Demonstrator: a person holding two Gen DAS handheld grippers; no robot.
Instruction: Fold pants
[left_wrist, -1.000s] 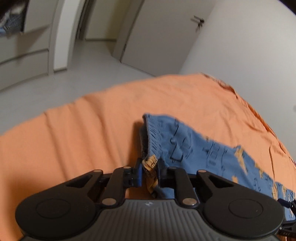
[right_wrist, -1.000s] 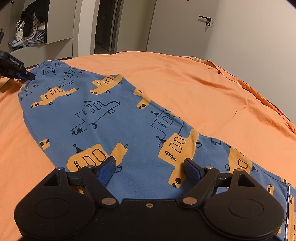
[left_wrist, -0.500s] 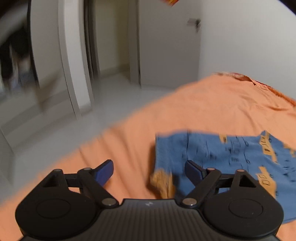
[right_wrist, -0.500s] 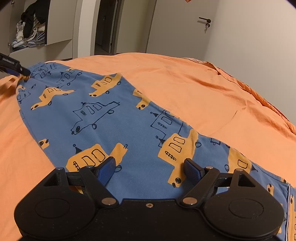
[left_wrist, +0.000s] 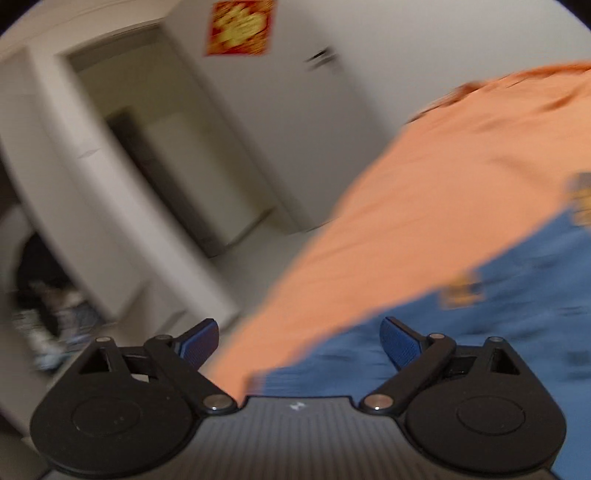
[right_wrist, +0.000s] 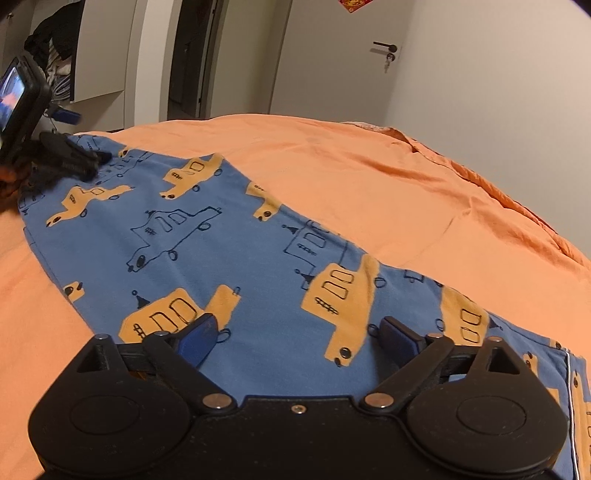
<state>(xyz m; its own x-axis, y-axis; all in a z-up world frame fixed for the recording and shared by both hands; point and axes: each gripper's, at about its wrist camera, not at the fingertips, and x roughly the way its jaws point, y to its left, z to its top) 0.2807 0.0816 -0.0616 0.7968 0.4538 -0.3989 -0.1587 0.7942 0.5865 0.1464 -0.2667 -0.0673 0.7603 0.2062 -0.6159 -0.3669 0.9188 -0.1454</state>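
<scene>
Blue pants (right_wrist: 229, 251) with orange truck prints lie flat on the orange bedsheet (right_wrist: 369, 177), waistband at the far left. My right gripper (right_wrist: 297, 338) is open and empty, hovering low over the leg part. My left gripper (left_wrist: 297, 341) is open and empty above the waistband end of the pants (left_wrist: 480, 325); that view is blurred. The left gripper also shows in the right wrist view (right_wrist: 70, 158), at the waistband's far corner.
The bed's edge (left_wrist: 295, 258) runs diagonally beside the left gripper, with white floor (left_wrist: 251, 254) beyond. An open wardrobe with clothes (right_wrist: 59, 59) and a doorway (right_wrist: 188, 62) stand behind. A white wall (right_wrist: 498, 92) lies to the right.
My left gripper let go of the waistband, opened wide, and lifted and swung away to the left. The waistband settled flat. My right gripper stayed open in place.
</scene>
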